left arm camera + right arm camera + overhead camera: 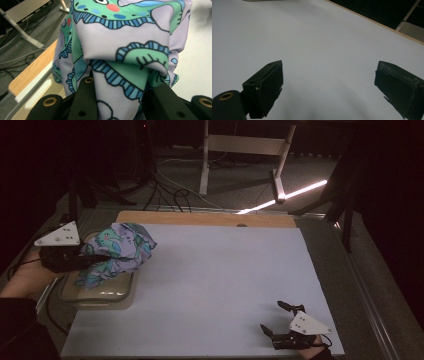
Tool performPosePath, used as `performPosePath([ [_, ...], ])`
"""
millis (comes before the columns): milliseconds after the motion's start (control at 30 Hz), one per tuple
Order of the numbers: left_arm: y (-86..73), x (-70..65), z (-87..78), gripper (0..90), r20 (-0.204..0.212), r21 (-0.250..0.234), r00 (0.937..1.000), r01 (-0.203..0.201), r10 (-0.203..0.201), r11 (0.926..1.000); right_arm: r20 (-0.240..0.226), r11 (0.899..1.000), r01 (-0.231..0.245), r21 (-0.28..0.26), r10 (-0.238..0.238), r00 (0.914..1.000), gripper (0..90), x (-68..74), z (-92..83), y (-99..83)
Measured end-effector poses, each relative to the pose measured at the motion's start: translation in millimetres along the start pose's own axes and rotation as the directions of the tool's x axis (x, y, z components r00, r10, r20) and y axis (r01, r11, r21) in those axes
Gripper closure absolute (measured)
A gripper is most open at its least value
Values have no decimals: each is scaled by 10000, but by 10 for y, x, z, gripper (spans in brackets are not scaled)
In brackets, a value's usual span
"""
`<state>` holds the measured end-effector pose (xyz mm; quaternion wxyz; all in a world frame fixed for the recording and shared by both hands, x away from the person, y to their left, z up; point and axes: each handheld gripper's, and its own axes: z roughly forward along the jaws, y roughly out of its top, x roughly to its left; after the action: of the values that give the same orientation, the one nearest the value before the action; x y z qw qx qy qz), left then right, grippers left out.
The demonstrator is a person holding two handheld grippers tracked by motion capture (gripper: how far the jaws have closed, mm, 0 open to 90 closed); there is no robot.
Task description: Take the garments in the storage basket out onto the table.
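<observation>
The patterned cloth [120,50] is pinched by the left tool [92,259] above the clear tray [117,296]. The right tool [282,320] is held agape over the worktop [215,270]. The bunched folds could be snagged on the tray's rim, or let slip from the shallow pinch.

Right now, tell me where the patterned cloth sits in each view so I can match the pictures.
High view: the patterned cloth is bunched at the left, over a clear tray, held by the left tongs.
Left gripper view: the cloth takes up the centre, pinched between the black jaws at the bottom.
Right gripper view: not in it; the open right tongs hang above the white board.
Shared landmark: the white board.
</observation>
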<state>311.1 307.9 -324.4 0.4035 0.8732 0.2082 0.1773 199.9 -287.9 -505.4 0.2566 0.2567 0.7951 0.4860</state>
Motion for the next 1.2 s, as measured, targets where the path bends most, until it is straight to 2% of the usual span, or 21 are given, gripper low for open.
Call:
performPosePath([
  [233, 186, -71, 169, 748, 493, -197, 9979, -419, 428, 9989, 0, 10000, -17, -65, 17, 10000, 86, 0, -10, 4],
  [533, 415, -167, 409, 748, 978, -320, 9899, -999, 1026, 9945, 16, 10000, -17, -73, 17, 10000, 86, -5, -17, 3],
  [967, 695, -272, 717, 748, 1466, -460, 9799, -1300, 1354, 9904, 65, 10000, -21, -94, 21, 10000, 87, -6, -20, 5],
  [1000, 745, -295, 775, 748, 1578, -505, 9772, -1354, 1418, 9895, 71, 9999, -35, -109, 35, 10000, 86, -7, -18, 3],
  [1200, 875, -360, 940, 748, 1777, -488, 9711, -1531, 1594, 9870, 79, 9999, -35, -119, 36, 10000, 87, -14, -22, 1],
])
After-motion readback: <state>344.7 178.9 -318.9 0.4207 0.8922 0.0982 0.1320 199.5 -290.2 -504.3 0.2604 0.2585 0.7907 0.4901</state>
